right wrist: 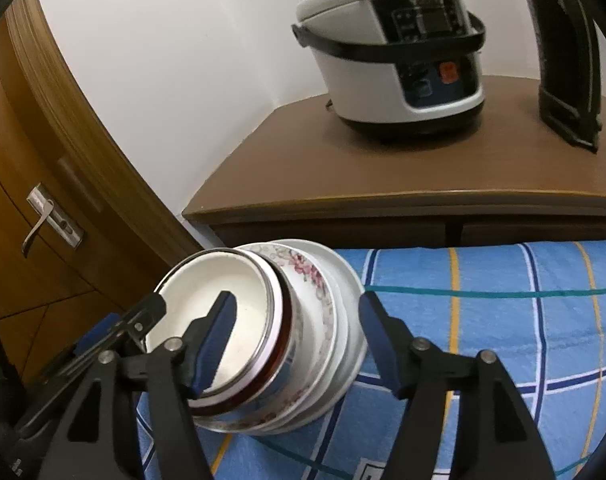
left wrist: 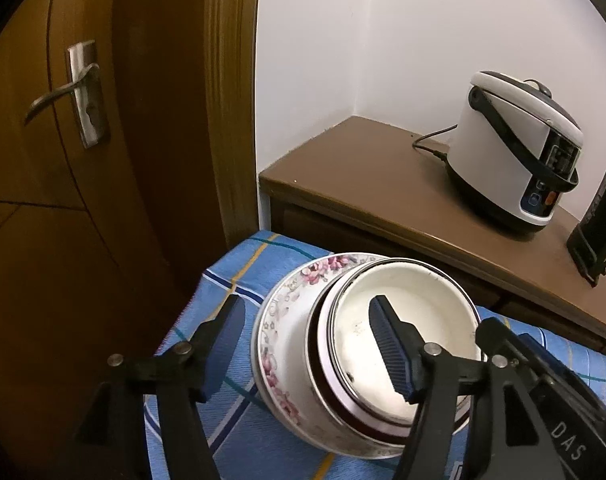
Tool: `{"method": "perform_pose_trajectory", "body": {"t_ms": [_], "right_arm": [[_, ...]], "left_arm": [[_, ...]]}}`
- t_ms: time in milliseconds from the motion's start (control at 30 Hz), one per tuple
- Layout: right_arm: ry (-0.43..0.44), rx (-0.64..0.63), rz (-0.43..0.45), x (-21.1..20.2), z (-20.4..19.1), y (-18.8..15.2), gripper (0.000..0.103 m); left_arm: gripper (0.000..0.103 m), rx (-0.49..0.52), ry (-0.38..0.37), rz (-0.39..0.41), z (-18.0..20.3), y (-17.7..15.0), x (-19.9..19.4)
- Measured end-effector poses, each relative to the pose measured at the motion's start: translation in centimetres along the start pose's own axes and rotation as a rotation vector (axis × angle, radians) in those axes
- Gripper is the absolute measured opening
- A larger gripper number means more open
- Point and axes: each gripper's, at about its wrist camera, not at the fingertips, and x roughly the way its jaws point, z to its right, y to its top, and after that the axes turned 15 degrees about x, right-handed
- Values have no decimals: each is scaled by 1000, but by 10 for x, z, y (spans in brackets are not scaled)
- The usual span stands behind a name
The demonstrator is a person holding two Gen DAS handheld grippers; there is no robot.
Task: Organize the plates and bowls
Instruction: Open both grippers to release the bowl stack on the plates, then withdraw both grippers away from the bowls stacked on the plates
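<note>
white bowl (left wrist: pixel 399 332) on top of stack, sits inside flower bowl (left wrist: pixel 287 320), plates (right wrist: pixel 349 320) under. stack on blue checked cloth (right wrist: pixel 503 304).

left gripper (left wrist: pixel 307 348) fingers wide apart around stack rim, not squeezing. right gripper (right wrist: pixel 299 344) same, apart.

rice cooker (right wrist: pixel 387 52) on brown cabinet (right wrist: pixel 303 176) behind. wooden door (left wrist: pixel 63 160) at left.

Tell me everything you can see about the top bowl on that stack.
The top bowl is round, cream-white inside, with a thin dark rim and a dark red band outside; it looks ceramic or enamelled. It sits upright and empty, nested on a floral-patterned dish atop the stack on the blue checked cloth. One finger of the left gripper and one of the right hang over its inside; contact is unclear.
</note>
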Motion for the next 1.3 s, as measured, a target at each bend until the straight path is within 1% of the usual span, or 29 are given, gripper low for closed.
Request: {"method": "perform_pose_trajectory", "body": {"t_ms": [67,367,767,900,1300], "right_arm": [[-4,0,1,-3,0,-2,65],[-24,-23,22,-11,-3,-8,66],[-63,-20,13,-3,1,-10,68],[-57,-4,23,-7,5,-12,68],[-52,-20,35,-20,4,-22,68]], "left_arm": [[71,6,7,0,1,-1,-2],[72,25,23,-16,3,-8,-8],[72,35,47,-60,3,-15,5],[72,30,39,-65,3,-18,6],[72,48,21,-55,10,-24,-9]]}}
